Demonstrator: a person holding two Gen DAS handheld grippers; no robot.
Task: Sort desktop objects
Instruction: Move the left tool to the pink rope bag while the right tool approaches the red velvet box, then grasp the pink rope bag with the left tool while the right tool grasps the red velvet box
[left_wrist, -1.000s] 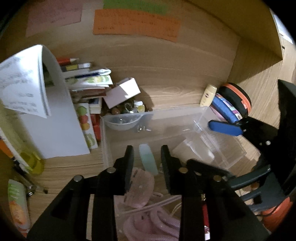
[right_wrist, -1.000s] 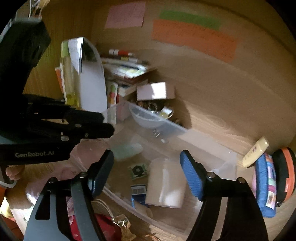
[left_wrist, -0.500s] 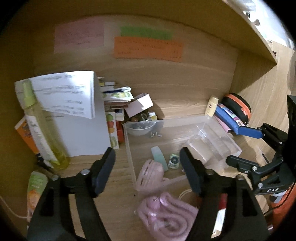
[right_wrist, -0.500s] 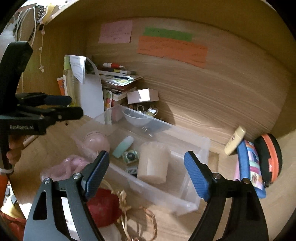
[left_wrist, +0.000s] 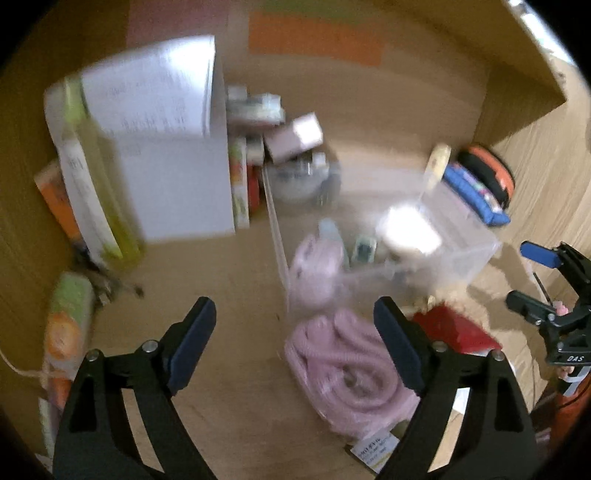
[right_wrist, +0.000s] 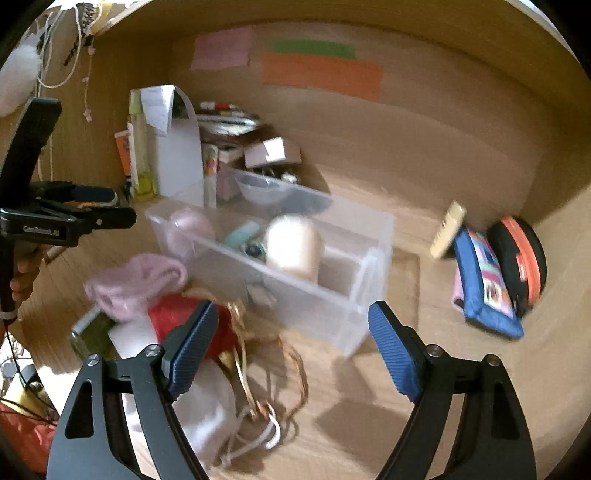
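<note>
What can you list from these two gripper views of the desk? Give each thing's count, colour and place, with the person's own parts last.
clear bin: 1, transparent, desk centre
cream cylinder: 1, cream, inside bin
mint oblong item: 1, mint, inside bin
pink round item: 1, pink, inside bin, left end
pink coiled bundle: 1, pink, bagged, on desk before bin
red item: 1, red, beside bundle
blue pouch: 1, blue, right of bin
black-orange case: 1, against right wall
cream tube: 1, leaning beside pouch
yellow-green bottle: 1, back left
wall notes: 3, pink, green, orange
left hand-held gripper: 1, black, open
right hand-held gripper: 1, blue pads, open
</note>
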